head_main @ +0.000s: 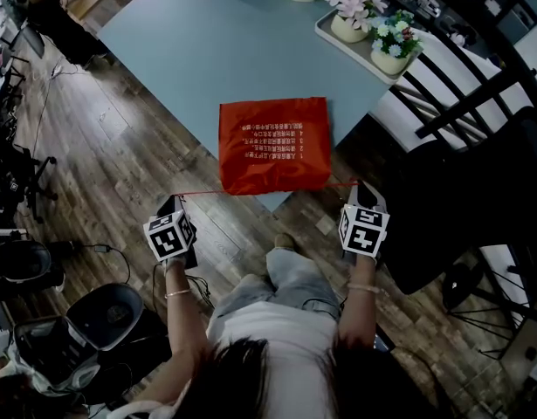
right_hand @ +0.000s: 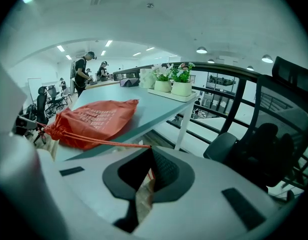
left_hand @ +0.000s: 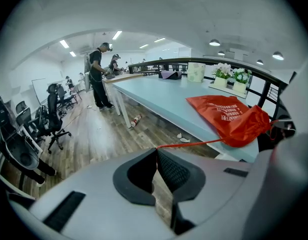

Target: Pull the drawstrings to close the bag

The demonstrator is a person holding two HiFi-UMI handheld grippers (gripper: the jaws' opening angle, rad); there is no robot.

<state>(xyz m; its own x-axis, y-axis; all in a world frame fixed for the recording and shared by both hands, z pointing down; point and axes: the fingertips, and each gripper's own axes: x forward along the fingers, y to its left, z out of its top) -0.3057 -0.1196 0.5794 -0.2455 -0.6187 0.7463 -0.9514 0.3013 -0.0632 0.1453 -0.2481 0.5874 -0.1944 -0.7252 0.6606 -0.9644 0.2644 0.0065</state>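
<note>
The red bag (head_main: pixel 274 144) lies at the table (head_main: pixel 189 51) edge, ahead of and between both jaws; the left gripper (left_hand: pixel 155 149) is clenched on the left drawstring (left_hand: pixel 194 144), and the right gripper (right_hand: pixel 149 148) on the right drawstring (right_hand: pixel 108 143), both cords taut; flower pots (head_main: pixel 373 29) stand beyond the bag; a black chair (right_hand: pixel 254 144) sits right of the right jaws; only the gripper views show the bag's mouth bunched.

print (head_main: pixel 275 142) on the bag (head_main: pixel 268 171) is unreadably small.

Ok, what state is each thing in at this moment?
red bag: flat on table, mouth gathered.
left drawstring: taut.
right drawstring: taut.
left gripper: shut on left drawstring.
right gripper: shut on right drawstring.
flower pots: upright.
</note>
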